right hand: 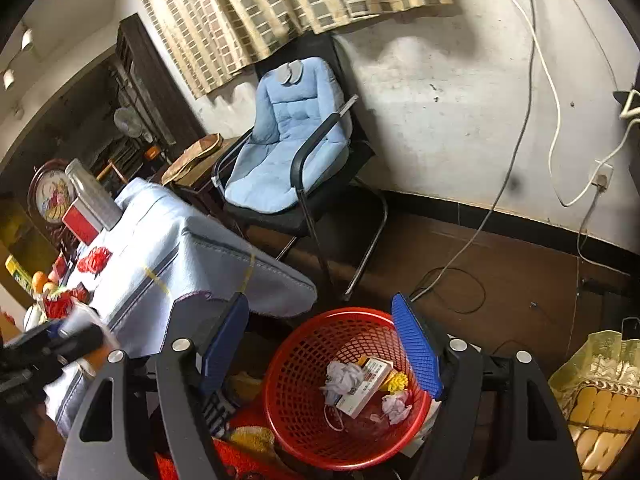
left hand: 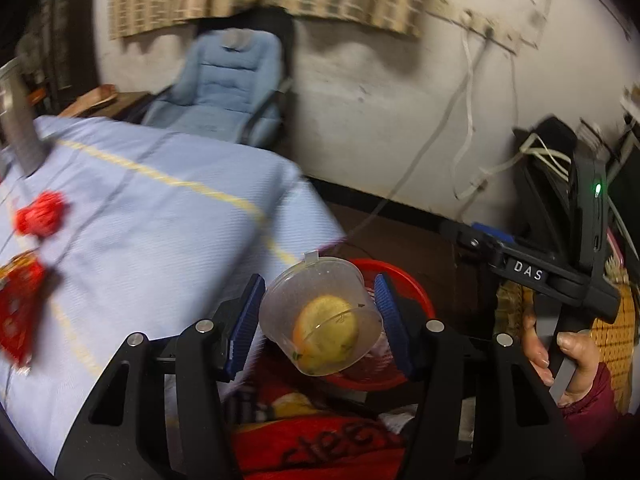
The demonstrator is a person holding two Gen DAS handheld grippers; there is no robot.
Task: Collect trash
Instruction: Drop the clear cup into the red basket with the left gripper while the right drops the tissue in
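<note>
My left gripper is shut on a clear plastic cup with a piece of yellow-orange fruit peel inside; the blue pads press on its two sides. The cup hangs tilted just past the table's corner, over the near rim of a red mesh basket. In the right wrist view my right gripper is open above that basket, with nothing between its fingers. Inside lie crumpled tissues, a small white box and a yellow scrap.
A table under a light blue cloth stands left of the basket, with red ornaments and a tin on it. A black chair with a blue cushion is behind. Cables trail over the brown floor; a gold bag sits on the right.
</note>
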